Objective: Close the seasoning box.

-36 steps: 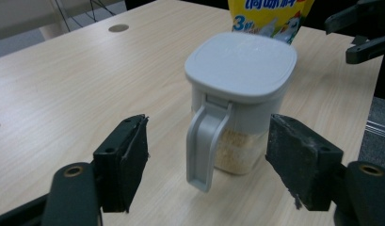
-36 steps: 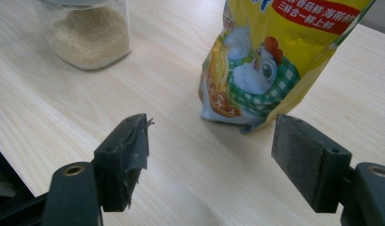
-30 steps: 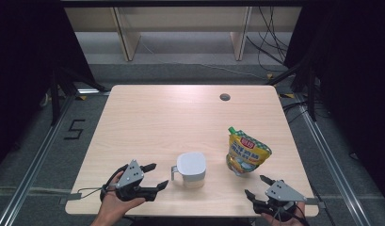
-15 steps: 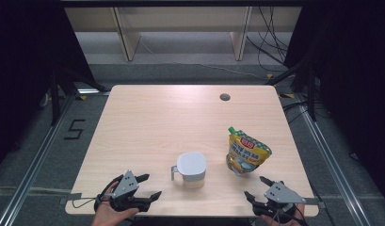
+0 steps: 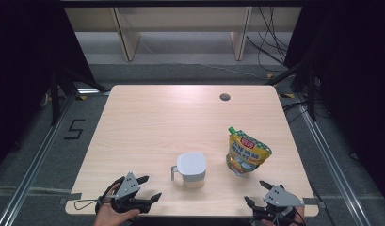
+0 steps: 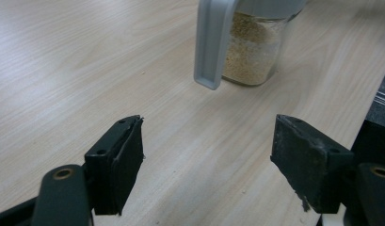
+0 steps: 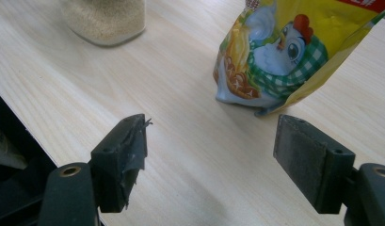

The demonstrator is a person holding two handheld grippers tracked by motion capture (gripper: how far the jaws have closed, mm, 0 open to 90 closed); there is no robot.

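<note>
I've got the left gripper (image 5: 145, 188) low at the table's (image 5: 148, 122) near edge toward its left corner, jaws spread wide with only bare wood between them. The jar (image 5: 190, 169) sits near the middle of that near edge, white lid on, handle (image 6: 210, 44) facing my left gripper, granules inside. The right gripper (image 5: 257, 193) is at the near right corner, jaws apart too, gripping nothing. The pouch (image 5: 245, 153) stands upright just beyond it, right of the jar.
</note>
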